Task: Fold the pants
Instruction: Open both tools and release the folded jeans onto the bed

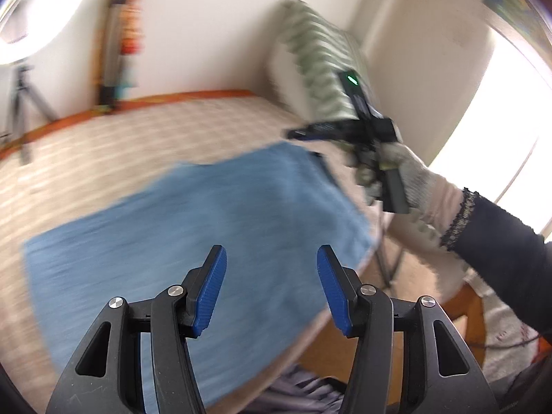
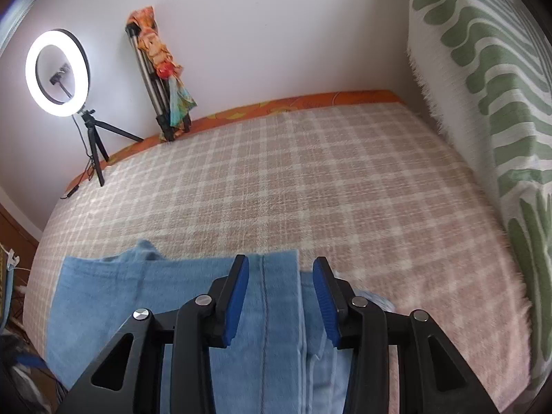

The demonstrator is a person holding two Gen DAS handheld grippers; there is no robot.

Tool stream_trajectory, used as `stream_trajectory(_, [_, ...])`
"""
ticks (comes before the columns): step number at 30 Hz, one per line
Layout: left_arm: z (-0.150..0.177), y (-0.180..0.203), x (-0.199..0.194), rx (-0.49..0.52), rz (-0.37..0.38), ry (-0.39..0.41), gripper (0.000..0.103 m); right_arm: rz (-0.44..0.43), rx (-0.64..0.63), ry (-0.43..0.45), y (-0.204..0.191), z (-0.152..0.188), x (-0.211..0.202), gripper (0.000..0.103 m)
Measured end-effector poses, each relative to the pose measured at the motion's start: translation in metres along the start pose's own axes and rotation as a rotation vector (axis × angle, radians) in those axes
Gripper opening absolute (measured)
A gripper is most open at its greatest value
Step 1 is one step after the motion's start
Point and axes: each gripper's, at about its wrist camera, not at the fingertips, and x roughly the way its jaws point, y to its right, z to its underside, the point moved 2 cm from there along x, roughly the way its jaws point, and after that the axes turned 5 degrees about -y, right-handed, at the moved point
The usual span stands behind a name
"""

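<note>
The blue pants lie folded flat in a rectangle on the checked bedspread. My left gripper is open and empty, held above the near edge of the pants. My right gripper is open and empty, just above the pants, over a seam near their far right edge. In the left wrist view the right gripper's black body is held by a gloved hand at the pants' far right corner; its fingertips are blurred there.
A ring light on a tripod and a second tripod draped with a coloured cloth stand at the far wall. A green-patterned cushion leans at the right. The bed's near edge drops to the floor.
</note>
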Motion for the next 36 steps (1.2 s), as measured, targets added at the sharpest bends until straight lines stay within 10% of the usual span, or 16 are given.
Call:
stream_trajectory(5, [0.037, -0.064, -0.056, -0.129, -0.159, 0.015, 0.054, 0.056, 0.022, -0.053, 0.001, -0.005, 0.034, 0.057])
stream_trajectory(10, [0.073, -0.122, -0.082, -0.32, -0.234, 0.001, 0.054, 0.057, 0.025, -0.039, 0.001, -0.001, 0.035, 0.008])
stream_trajectory(13, [0.087, -0.132, -0.082, -0.366, -0.257, -0.006, 0.054, 0.163, -0.025, -0.011, -0.004, -0.001, 0.025, 0.0])
stream_trajectory(17, [0.098, -0.127, -0.077, -0.349, -0.279, -0.05, 0.054, 0.195, -0.048, -0.052, -0.004, -0.002, 0.028, 0.001])
stream_trajectory(21, [0.106, -0.119, -0.068, -0.293, -0.32, -0.071, 0.054, 0.189, -0.041, -0.008, -0.013, -0.005, 0.011, 0.042])
stream_trajectory(36, [0.139, -0.13, -0.042, -0.22, -0.415, -0.143, 0.056, -0.016, -0.307, -0.104, -0.151, 0.065, -0.002, 0.042])
